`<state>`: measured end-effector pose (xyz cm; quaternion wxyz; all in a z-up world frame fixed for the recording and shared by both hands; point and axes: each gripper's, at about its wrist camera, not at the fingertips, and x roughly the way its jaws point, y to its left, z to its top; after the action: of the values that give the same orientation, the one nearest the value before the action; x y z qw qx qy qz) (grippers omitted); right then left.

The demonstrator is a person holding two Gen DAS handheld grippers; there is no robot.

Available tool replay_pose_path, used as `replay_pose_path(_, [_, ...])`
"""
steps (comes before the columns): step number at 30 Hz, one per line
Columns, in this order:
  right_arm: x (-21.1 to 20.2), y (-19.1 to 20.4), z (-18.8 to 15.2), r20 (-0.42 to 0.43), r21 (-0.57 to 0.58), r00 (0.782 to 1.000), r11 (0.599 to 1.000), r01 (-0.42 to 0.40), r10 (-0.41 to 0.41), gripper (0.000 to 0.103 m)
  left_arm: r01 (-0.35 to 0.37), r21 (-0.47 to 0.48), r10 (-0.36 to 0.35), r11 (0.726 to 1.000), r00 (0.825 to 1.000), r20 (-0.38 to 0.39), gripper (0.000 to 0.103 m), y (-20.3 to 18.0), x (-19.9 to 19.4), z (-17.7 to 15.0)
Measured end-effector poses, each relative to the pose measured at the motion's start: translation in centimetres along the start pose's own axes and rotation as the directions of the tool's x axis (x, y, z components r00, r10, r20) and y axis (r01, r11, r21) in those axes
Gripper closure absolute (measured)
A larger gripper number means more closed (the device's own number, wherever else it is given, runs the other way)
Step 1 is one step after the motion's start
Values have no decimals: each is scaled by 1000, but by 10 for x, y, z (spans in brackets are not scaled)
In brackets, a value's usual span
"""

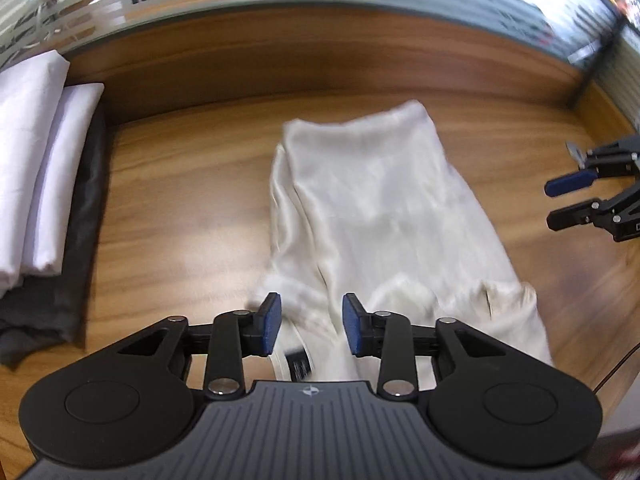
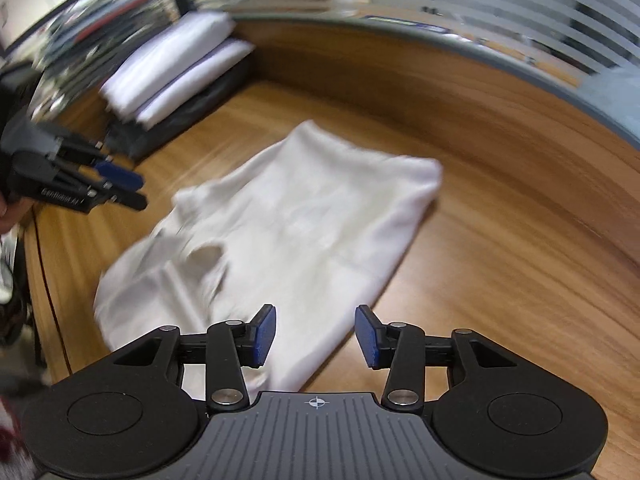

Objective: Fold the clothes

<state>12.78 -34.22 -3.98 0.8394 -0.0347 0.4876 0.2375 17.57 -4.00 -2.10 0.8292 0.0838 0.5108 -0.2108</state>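
1. our left gripper [image 1: 311,328] hangs above the near edge of the cream garment [image 1: 384,216], jaws partly apart, nothing between the blue pads [image 1: 269,326]; cloth lies beneath the gap, not pinched.
2. our right gripper [image 2: 315,334] is likewise partly open and empty; the garment's near corner sits under its left pad, bare wooden table [image 2: 500,240] under its right pad.
3. we judge both claws sit apart from the cloth because a fold has been laid and let go; they flank the near hem, one at each end, which suits a two-handed fold.
4. the garment lies ahead of both claws, running away from them toward the table's back wall. seen from the left claw, the right gripper is well off to the right of it.
5. its look: pale cream, soft, slightly glossy, folded into a long narrow shape with a doubled edge along the left side; rumpled and bunched at the near end, with a dark label [image 1: 299,364] just below the left claw's gap. both views are motion-blurred, so we cannot read fine creases.
6. far left of the left claw, a stack of folded white cloth [image 1: 36,168] rests on a dark one [image 1: 60,300], likely finished pieces set aside.
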Motion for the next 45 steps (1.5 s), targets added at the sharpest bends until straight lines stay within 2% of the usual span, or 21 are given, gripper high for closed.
replay_pose_path(1, [1,-7,6,2,20,1000,1000,2,-2,55,10,-12,-10,1000,1000,-2,59,5,3,9])
replay_pose_path(5, [14,-37,29,-3,84,1000,996,14,-14,52,35,-44,-36,998,999,-31,57,20,18,46])
replay_pose_path(10, [41,-71,51,-43,125,999,992,30,-24,52,56,-43,-60,998,992,-108,49,35,47,84])
replay_pose_path(15, [70,-96,68,-97,111,995,994,18,-7,51,81,-13,-82,997,986,-148,40,43,81,111])
replay_pose_path(24, [118,-116,98,-143,21,989,999,-27,30,48,129,57,-116,990,975,-188,40,41,138,147])
replay_pose_path(27, [127,-118,105,-155,-10,986,998,-62,60,47,139,88,-121,986,976,-182,43,38,148,154])
replay_pose_path(29, [131,-119,109,-162,-27,984,996,-84,78,48,149,97,-129,984,974,-184,54,36,151,157])
replay_pose_path(31, [134,-118,110,-165,-55,983,994,-94,83,48,167,96,-146,981,970,-192,59,35,155,161])
replay_pose_path(35, [136,-116,110,-163,-76,982,992,-105,92,50,190,129,-161,973,965,-207,60,29,161,161])
replay_pose_path(38, [137,-116,109,-167,-69,980,990,-122,109,59,212,131,-181,969,961,-211,63,28,163,161])
replay_pose_path(39, [138,-116,108,-167,-65,979,990,-128,116,63,215,127,-185,968,959,-213,67,28,164,162])
replay_pose_path(40, [138,-115,108,-168,-60,978,989,-134,122,65,226,119,-196,967,955,-223,85,28,165,162])
replay_pose_path(41, [138,-115,108,-170,-54,977,989,-139,128,70,237,106,-207,966,949,-237,96,28,167,162])
replay_pose_path(45, [131,-113,109,-160,-45,977,988,-149,140,91,254,120,-224,960,950,-217,98,26,155,160])
